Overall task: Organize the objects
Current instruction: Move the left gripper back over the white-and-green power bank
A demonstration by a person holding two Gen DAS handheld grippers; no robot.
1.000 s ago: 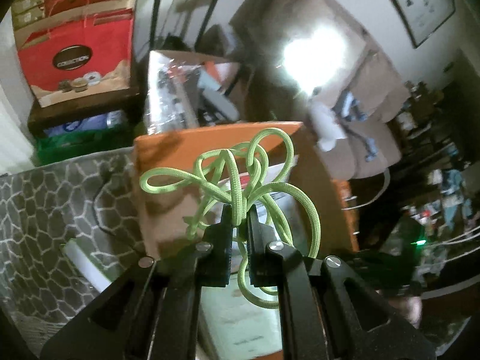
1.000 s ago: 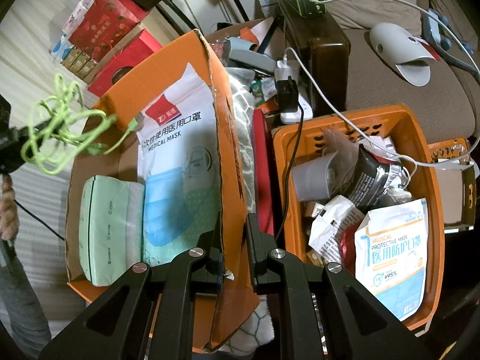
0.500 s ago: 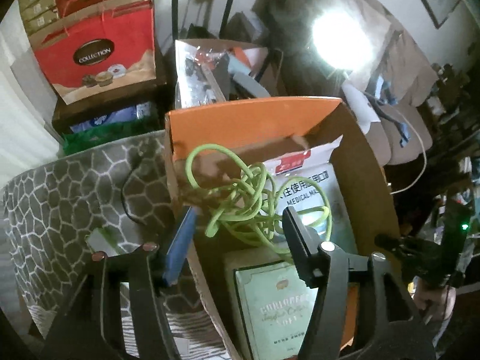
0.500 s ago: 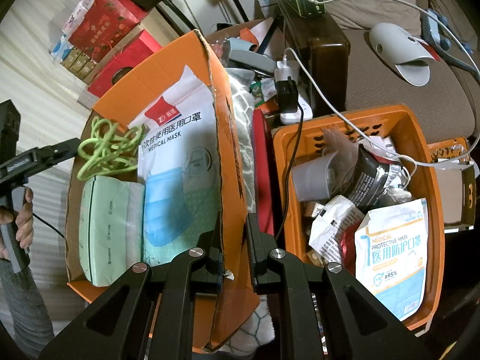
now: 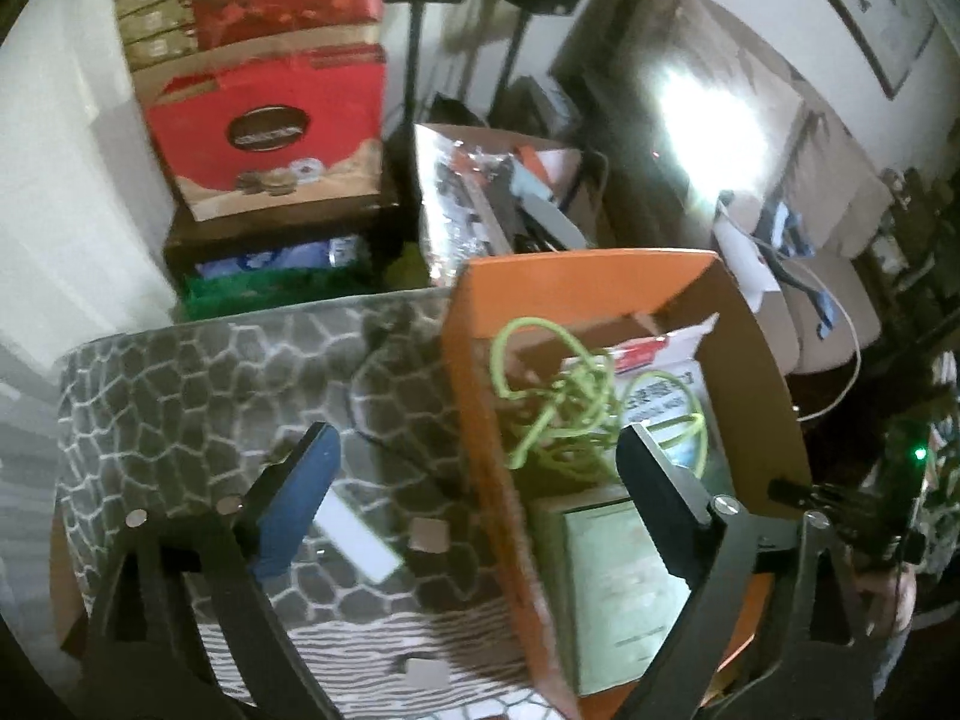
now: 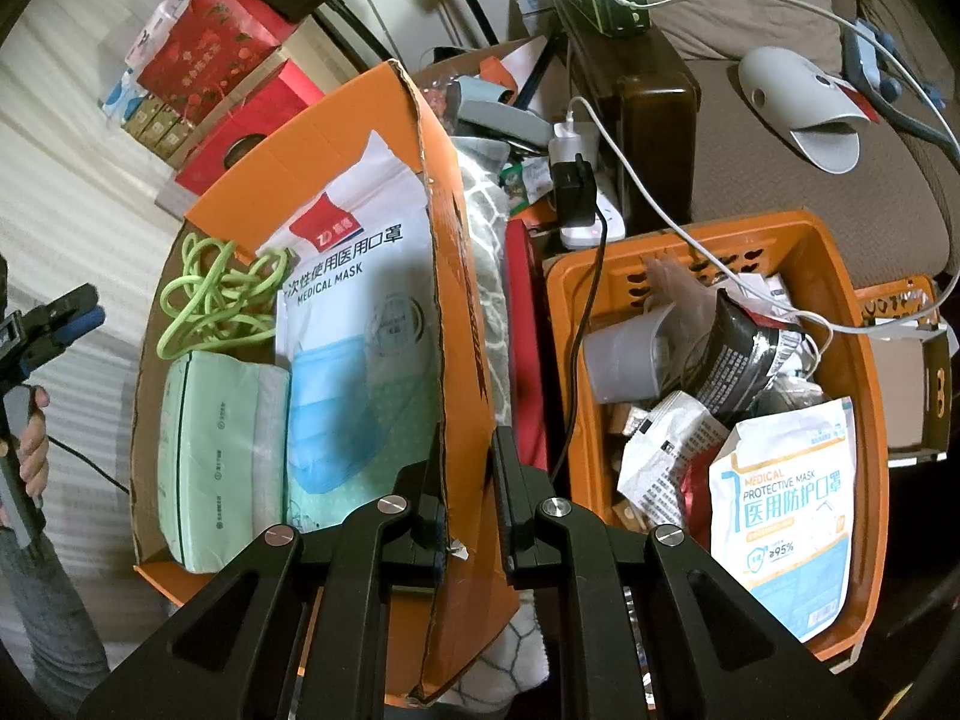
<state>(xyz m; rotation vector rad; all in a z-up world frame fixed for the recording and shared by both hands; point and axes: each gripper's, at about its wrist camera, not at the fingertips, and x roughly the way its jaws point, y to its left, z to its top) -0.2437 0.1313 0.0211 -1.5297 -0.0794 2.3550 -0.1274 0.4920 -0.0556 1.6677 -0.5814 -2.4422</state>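
A tangled lime-green cord (image 5: 570, 408) lies loose in the far corner of the orange cardboard box (image 5: 576, 282). It also shows in the right wrist view (image 6: 216, 300), beside a medical mask bag (image 6: 354, 324) and a green tissue pack (image 6: 216, 456). My left gripper (image 5: 480, 462) is open and empty, its fingers straddling the box's left wall. It appears at the left edge of the right wrist view (image 6: 66, 318). My right gripper (image 6: 468, 492) is shut on the box's right wall (image 6: 450, 312).
An orange plastic basket (image 6: 852, 312) to the right holds mask packets, a grey cup and wrappers. A grey patterned cloth (image 5: 210, 396) lies left of the box. Red gift boxes (image 5: 270, 126) stand behind. Charger cables (image 6: 648, 180) cross the basket.
My left gripper opened and let go of the green cord, which dropped into the box's corner. The left gripper then drew back to the left. The right gripper kept still.
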